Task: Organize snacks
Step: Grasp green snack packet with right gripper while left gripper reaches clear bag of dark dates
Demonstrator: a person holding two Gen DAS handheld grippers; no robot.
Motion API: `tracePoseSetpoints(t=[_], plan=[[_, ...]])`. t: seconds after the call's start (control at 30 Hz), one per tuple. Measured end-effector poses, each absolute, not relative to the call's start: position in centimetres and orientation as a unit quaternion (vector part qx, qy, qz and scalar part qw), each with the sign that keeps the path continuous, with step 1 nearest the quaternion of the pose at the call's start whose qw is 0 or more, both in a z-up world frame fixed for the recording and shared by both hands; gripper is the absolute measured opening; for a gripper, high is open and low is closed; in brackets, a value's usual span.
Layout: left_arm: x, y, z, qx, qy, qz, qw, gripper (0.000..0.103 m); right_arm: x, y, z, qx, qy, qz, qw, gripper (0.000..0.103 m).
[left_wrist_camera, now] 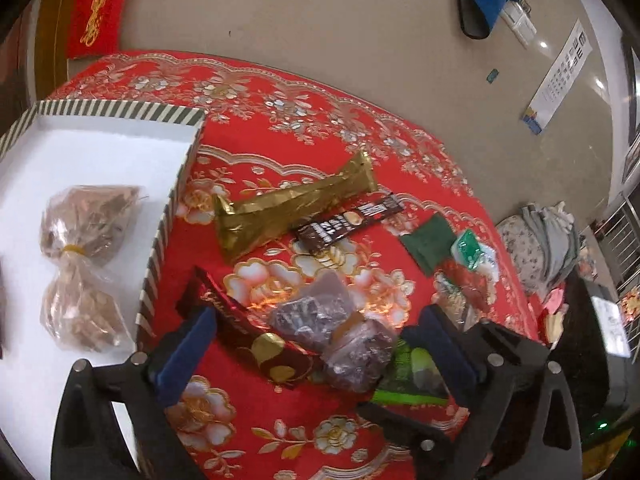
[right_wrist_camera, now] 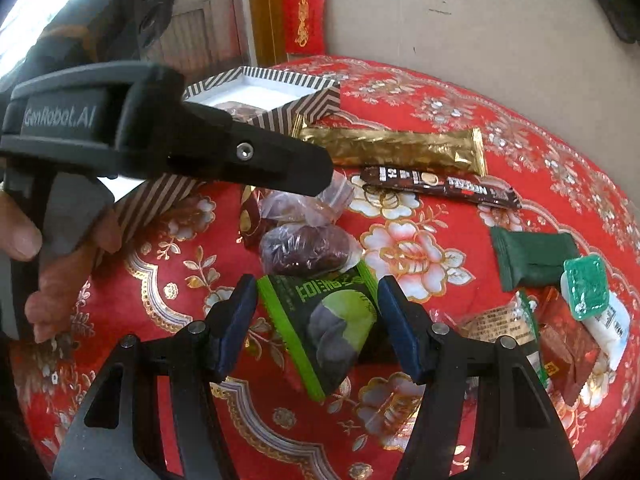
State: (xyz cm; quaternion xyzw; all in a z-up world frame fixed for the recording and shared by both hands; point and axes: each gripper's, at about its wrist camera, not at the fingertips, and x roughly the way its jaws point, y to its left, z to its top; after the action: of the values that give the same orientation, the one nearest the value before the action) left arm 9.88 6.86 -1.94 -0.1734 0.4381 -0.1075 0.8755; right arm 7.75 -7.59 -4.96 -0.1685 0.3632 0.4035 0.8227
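Observation:
Snacks lie on a round table with a red floral cloth (left_wrist_camera: pixel 280 128). A striped box (left_wrist_camera: pixel 160 248) at left holds a clear bag of brown snacks (left_wrist_camera: pixel 80 264). My left gripper (left_wrist_camera: pixel 316 340) is open above a dark red wrapper (left_wrist_camera: pixel 256 340) and clear bags of dark purple pieces (left_wrist_camera: pixel 332 328). My right gripper (right_wrist_camera: pixel 316 328) is open, its fingers on either side of a green and black packet (right_wrist_camera: pixel 328 324). A gold bar (left_wrist_camera: pixel 292 208), a brown Nescafe stick (left_wrist_camera: pixel 352 220) and a dark green packet (left_wrist_camera: pixel 428 240) lie farther back. The left gripper (right_wrist_camera: pixel 160 136) crosses the right wrist view.
More small packets, one with a green lid (right_wrist_camera: pixel 586 286) and an orange-red one (right_wrist_camera: pixel 568 344), lie at the table's right side. A beige wall (left_wrist_camera: pixel 340 20) stands behind the table. Folded cloth (left_wrist_camera: pixel 544 248) lies beyond the table's right edge.

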Motion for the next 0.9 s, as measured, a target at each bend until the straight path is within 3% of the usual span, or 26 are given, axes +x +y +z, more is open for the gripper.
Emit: tracePoseSetpoints(t=[0.3,0.9], plan=[[9.3,4.7,-2.7,-0.082,0.437,-0.076,0.893,0.102,7.7,-7.5,-5.2,-0.165,0.375,0.407,0.817,0.059],[10.3,7.0,-2.6,-0.110,0.467,-0.069,0.874,0.102,7.9,-7.8,-5.4,-0.171,0.378,0.387,0.824,0.059]])
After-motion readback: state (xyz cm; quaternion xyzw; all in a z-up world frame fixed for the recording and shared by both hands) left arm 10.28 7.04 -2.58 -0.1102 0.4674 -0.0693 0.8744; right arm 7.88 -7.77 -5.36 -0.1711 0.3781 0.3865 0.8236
